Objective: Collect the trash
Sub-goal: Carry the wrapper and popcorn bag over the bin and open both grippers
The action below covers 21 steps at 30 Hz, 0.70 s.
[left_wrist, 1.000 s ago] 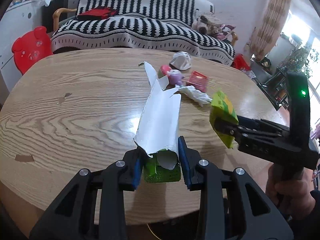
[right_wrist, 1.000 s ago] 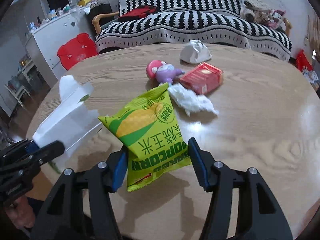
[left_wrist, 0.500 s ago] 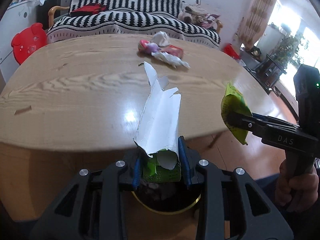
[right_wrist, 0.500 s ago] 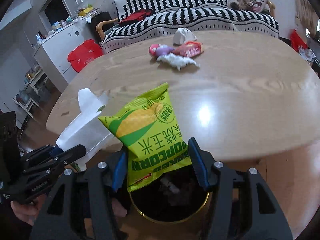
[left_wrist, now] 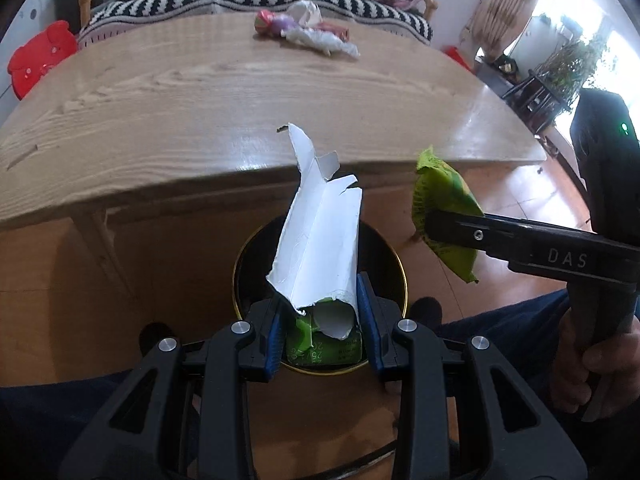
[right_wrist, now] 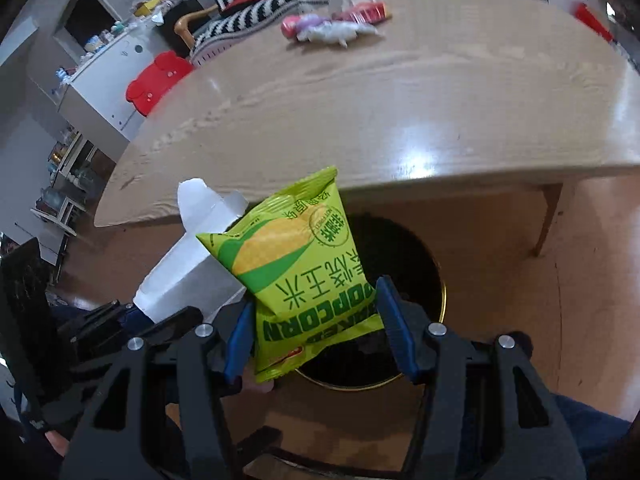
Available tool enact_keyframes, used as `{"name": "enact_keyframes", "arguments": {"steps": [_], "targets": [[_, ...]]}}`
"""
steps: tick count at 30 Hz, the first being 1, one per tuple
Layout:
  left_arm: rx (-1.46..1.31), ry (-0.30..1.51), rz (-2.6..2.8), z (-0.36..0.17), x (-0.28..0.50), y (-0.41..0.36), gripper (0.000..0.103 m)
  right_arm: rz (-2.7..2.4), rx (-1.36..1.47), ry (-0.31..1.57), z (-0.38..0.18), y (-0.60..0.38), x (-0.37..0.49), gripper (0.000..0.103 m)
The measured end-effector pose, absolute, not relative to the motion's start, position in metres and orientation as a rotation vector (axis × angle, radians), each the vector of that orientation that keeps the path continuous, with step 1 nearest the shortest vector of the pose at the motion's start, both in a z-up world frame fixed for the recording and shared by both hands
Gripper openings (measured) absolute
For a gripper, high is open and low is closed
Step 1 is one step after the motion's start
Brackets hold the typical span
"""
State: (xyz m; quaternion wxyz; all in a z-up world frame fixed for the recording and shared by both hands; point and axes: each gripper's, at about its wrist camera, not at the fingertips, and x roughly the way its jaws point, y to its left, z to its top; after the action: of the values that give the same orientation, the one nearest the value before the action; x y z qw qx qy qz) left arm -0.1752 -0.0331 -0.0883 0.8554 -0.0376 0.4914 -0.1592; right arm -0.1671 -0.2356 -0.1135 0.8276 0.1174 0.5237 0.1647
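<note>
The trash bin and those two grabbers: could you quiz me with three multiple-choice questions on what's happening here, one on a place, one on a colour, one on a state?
1. Where is the black bin?
A. on the table
B. on the floor below the grippers
C. on the sofa

2. What colour is the popcorn bag?
A. green and yellow
B. blue
C. red

3. What is the left gripper doing?
A. hanging open
B. clamping a torn white carton
C. resting on the table

Answers: 1 B, its gold rim shows on the floor under both tools. 2 A, seen in the right gripper. 3 B, the blue pads press its sides.
</note>
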Motion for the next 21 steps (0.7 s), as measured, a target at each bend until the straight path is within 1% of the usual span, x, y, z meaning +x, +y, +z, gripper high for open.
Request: {"name": "enact_keyframes", "arguments": {"steps": [7, 21], "targets": [[-0.064, 1.056, -0.337, -0.095, -0.175, -0.041, 0.032, 0.319, 0.264, 1.15, -0.122, -0.243, -0.156, 0.057], [-0.065, 1.072, -0.343, -0.098, -0.172, -0.044, 0.033, 0.318, 0.266, 1.153, -0.123, -0.242, -0.154, 0.058]]}}
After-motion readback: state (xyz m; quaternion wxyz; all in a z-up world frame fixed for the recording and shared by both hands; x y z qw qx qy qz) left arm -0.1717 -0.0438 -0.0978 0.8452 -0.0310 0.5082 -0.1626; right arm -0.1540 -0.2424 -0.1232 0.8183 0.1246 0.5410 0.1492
